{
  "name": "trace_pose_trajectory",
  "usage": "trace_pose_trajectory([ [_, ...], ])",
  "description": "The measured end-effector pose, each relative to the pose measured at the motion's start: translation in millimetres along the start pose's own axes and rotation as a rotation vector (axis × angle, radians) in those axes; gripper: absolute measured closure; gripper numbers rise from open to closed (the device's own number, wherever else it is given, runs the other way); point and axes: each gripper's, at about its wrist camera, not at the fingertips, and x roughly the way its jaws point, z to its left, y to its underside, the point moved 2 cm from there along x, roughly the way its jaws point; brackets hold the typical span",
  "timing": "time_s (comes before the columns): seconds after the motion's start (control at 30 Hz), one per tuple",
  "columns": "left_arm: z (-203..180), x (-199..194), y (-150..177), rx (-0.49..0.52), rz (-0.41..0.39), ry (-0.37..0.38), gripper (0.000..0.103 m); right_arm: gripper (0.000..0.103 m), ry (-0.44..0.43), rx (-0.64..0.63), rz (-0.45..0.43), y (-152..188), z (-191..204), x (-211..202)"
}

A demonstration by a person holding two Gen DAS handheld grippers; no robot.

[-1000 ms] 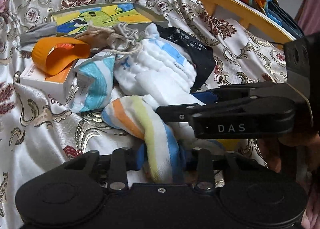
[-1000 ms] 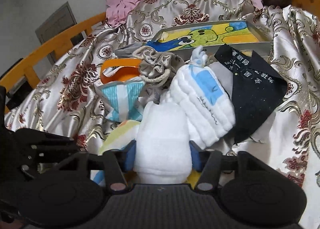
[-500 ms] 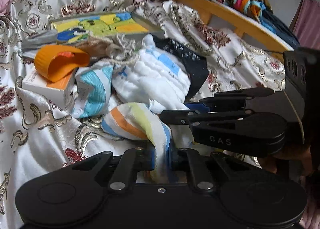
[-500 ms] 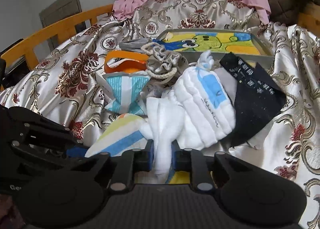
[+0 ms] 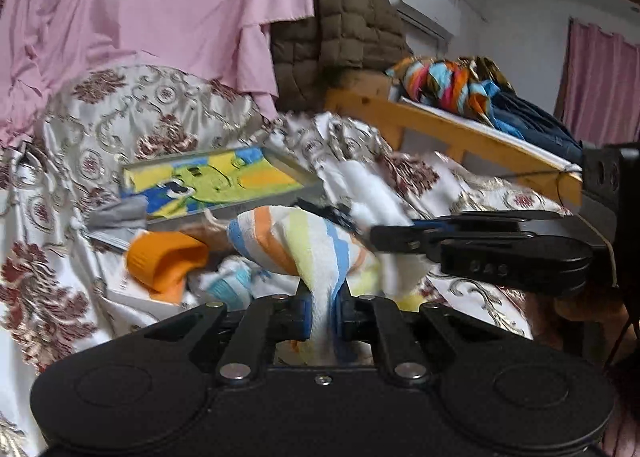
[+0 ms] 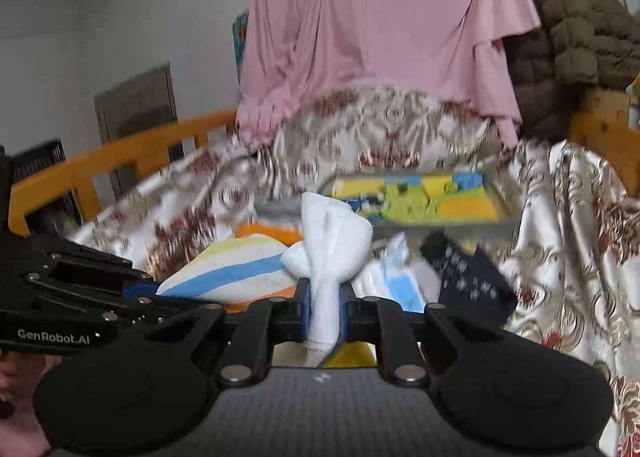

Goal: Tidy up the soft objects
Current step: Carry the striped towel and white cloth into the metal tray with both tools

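- Left gripper (image 5: 323,313): fingers narrow, blue pads clamped on the striped towel (image 5: 304,245). The towel's banded bulk bulges beyond the fingertips, raised off the bedspread (image 5: 52,257).
- Right gripper (image 6: 325,313): fingers narrow, pads clamped on the white cloth (image 6: 332,245). The cloth stands up in a bunch above the fingertips.
- Relation: in the right wrist view the white cloth touches the striped towel, which lies just to its left. Whether they are one item, cannot tell.
- In the left wrist view the right gripper enters from the right, level, near the towel.
- Pile beyond the grippers: orange cloth (image 5: 164,261) to the left, a blue-and-white cloth (image 6: 396,277) and a black cloth (image 6: 468,273) to the right.
- Picture tray (image 5: 216,181): lies far on the bedspread, behind the pile.
- Pink sheet (image 6: 380,25): hangs at the far side.
- Both views are motion-blurred; fine detail is unclear.
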Motion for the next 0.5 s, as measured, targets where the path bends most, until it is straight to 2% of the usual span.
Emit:
trace_pose_trajectory([
  [0.13, 12.3, -7.4, -7.4, -0.013, -0.014, -0.024, 0.092, 0.091, 0.054, 0.04, -0.051, -9.4, -11.6, -10.7],
  [0.23, 22.6, -8.1, -22.2, 0.013, -0.022, -0.036, 0.093, 0.091, 0.067, 0.06, -0.054, -16.0, -22.5, -12.3],
  [0.37, 42.4, -1.7, -57.5, 0.014, -0.047, -0.03, 0.093, 0.091, 0.069, 0.024, -0.045, -31.6, -25.8, -3.9],
  [0.5, 63.8, 15.7, -96.7, 0.015, -0.084, -0.039, 0.092, 0.09, 0.059, -0.019, -0.018, -54.9, -29.0, 22.7],
])
